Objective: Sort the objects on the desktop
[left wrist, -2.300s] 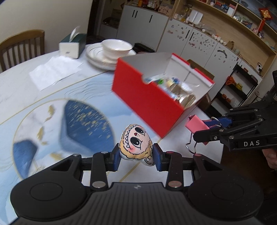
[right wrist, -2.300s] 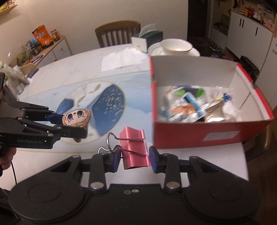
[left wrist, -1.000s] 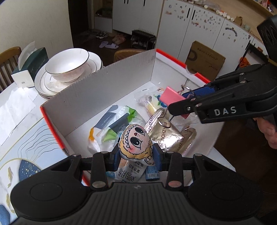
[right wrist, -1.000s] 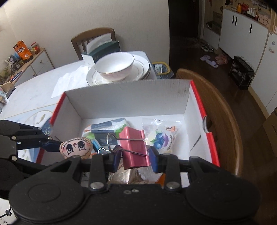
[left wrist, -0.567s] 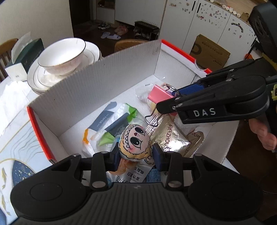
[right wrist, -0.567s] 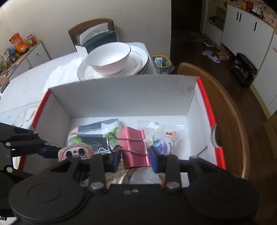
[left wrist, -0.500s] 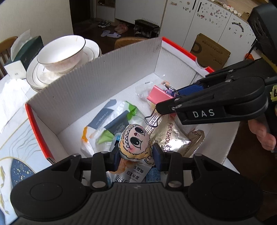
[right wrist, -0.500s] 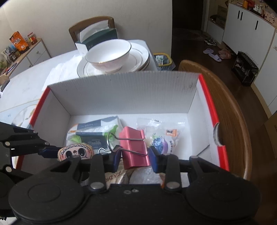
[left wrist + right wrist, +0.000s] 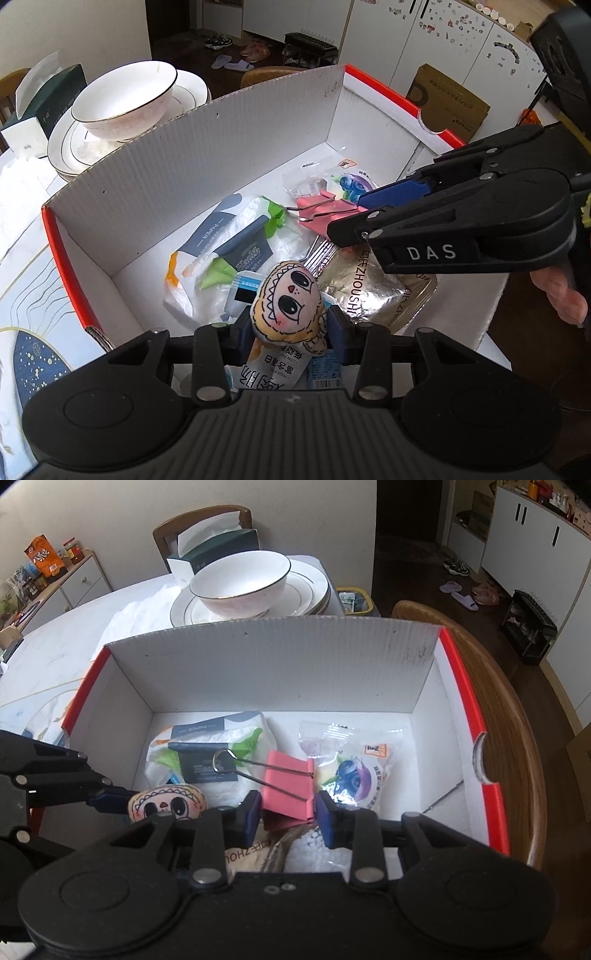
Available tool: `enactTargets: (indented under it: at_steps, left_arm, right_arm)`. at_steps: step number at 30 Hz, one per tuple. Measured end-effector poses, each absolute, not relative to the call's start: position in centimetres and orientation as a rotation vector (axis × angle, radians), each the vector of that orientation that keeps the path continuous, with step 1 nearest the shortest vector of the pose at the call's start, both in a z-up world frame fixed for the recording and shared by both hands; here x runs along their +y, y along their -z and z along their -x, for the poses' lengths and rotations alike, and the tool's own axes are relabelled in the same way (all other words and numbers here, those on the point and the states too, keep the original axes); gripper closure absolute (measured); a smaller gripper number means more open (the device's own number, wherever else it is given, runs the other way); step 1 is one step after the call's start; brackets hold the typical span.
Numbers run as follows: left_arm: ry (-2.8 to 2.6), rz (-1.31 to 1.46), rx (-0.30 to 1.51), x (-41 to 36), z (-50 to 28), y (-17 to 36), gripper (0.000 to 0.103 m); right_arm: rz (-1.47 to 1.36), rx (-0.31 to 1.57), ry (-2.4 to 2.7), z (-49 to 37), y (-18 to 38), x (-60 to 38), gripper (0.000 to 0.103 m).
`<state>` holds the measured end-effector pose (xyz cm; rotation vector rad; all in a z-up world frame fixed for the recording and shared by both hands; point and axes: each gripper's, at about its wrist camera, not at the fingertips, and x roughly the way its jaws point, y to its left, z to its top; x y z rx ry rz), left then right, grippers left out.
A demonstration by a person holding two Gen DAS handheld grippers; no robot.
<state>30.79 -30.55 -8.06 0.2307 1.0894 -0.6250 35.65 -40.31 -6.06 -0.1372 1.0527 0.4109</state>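
Observation:
A red box (image 9: pixel 61 247) with white inner walls (image 9: pixel 273 664) holds several snack packets. Low over its near part, my left gripper (image 9: pixel 290 328) has a small plush doll (image 9: pixel 288 299) with a cartoon face between its blue pads. The jaws are opening, the pads still touch the doll, and it leans to one side. My right gripper (image 9: pixel 284 812) is shut on a pink binder clip (image 9: pixel 288 794), held inside the box above the packets. From the left wrist, the clip (image 9: pixel 317 205) shows at the right gripper's tips (image 9: pixel 351 218). The doll (image 9: pixel 166 805) shows at lower left in the right wrist view.
In the box lie a tissue pack (image 9: pixel 229 243), a silver foil packet (image 9: pixel 373 291) and a blueberry bag (image 9: pixel 351 771). Behind the box, a white bowl (image 9: pixel 240 579) sits on stacked plates beside a green tissue box (image 9: pixel 218 550). A wooden chair back (image 9: pixel 517 738) curves along the box's right side.
Both grippers have sunk a little deeper into the box. The doll now tilts between the left pads, which stand slightly wider. The clip is still gripped.

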Motion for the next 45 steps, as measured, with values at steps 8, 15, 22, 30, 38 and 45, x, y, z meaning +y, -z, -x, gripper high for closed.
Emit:
enactTargets:
  at_steps: [8,15,22,30,38,45]
  left_arm:
    - [0.655,-0.2,1.046,-30.2,-29.9,6.9,0.041]
    - [0.641,-0.157,0.991,-29.1,-28.8,5.5,0.033]
    - [0.583,-0.106,0.928,-27.2,-27.7,4.1,0.031]
    - [0.526,-0.066,0.852,-25.4,-25.3,2.0,0.031]
    - [0.497,-0.051,0.813,-24.4,-23.6,0.5,0.025]
    - [0.478,-0.069,0.797,-23.6,-22.2,0.2,0.019]
  right_arm:
    - [0.097,1.043,-0.432,-34.5,4.5,-41.3,0.062]
    - [0.084,0.996,-0.477,-32.8,2.7,-42.3,0.042]
    - [0.08,0.954,-0.496,-31.2,1.2,-42.7,0.038]
    - [0.076,0.909,-0.511,-29.1,-0.2,-43.1,0.031]
    - [0.067,0.879,-0.516,-27.3,-0.8,-43.3,0.024]
    - [0.067,0.839,-0.518,-25.4,-1.2,-43.5,0.017]
